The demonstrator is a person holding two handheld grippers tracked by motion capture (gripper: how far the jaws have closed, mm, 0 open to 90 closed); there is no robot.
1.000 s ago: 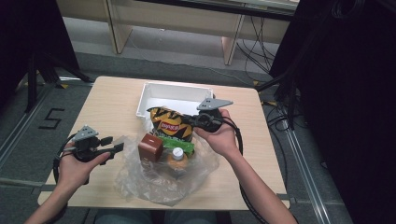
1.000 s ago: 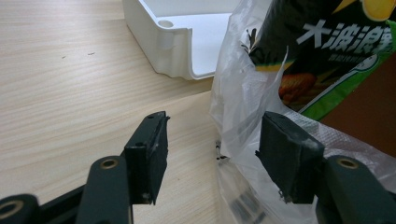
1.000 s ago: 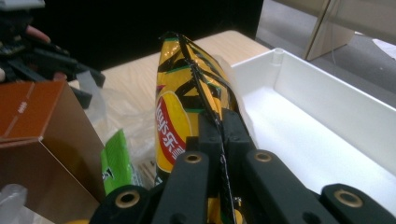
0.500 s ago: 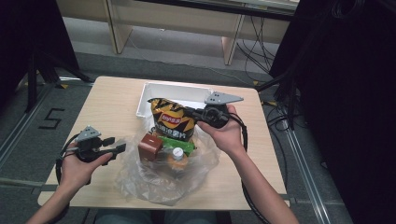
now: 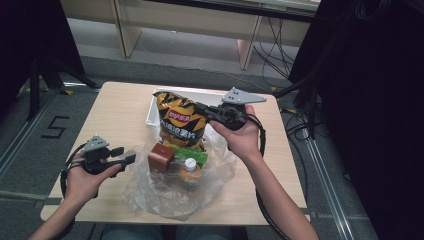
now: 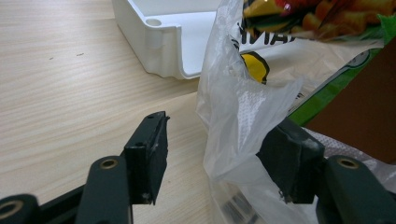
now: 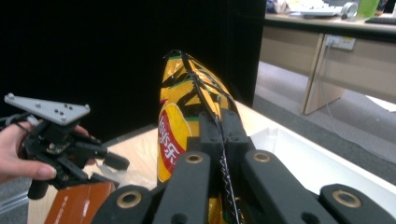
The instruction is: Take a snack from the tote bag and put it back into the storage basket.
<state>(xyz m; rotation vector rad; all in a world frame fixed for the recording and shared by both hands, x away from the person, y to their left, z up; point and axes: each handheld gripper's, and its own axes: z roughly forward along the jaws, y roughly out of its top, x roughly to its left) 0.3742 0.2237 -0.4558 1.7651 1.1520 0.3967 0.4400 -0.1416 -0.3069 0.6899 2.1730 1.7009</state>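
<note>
1. So far, one item is out of the plastic bag (image 5: 175,192): the chip bag (image 5: 179,122) is held up clear of it, over the near edge of the white tray (image 5: 152,112).
2. The right gripper (image 5: 207,111) has its jaws clamped together on the chip bag's crimped top seam, as seen close up in the right gripper view (image 7: 219,140).
3. The left gripper (image 5: 125,156) sits at the plastic bag's left edge, jaws apart; in the left gripper view (image 6: 219,154) a fold of film lies against one jaw while the other stands clear, so it is not judged a grip.
4. Not yet done, by judgement: the chip bag is not set down in the tray, which looks empty as far as can be seen.
5. Left to do: placing the chip bag, then the items lying in the plastic bag on the worktop (image 5: 115,115).
6. Count:
   - chip bag: one
   - brown box (image 5: 161,156): one
   - white-capped bottle (image 5: 190,164): one
   - green packet (image 5: 192,156): one, partly hidden, type cannot be told
   - plastic bag: one
   - tray: one
   - grippers: two
</note>
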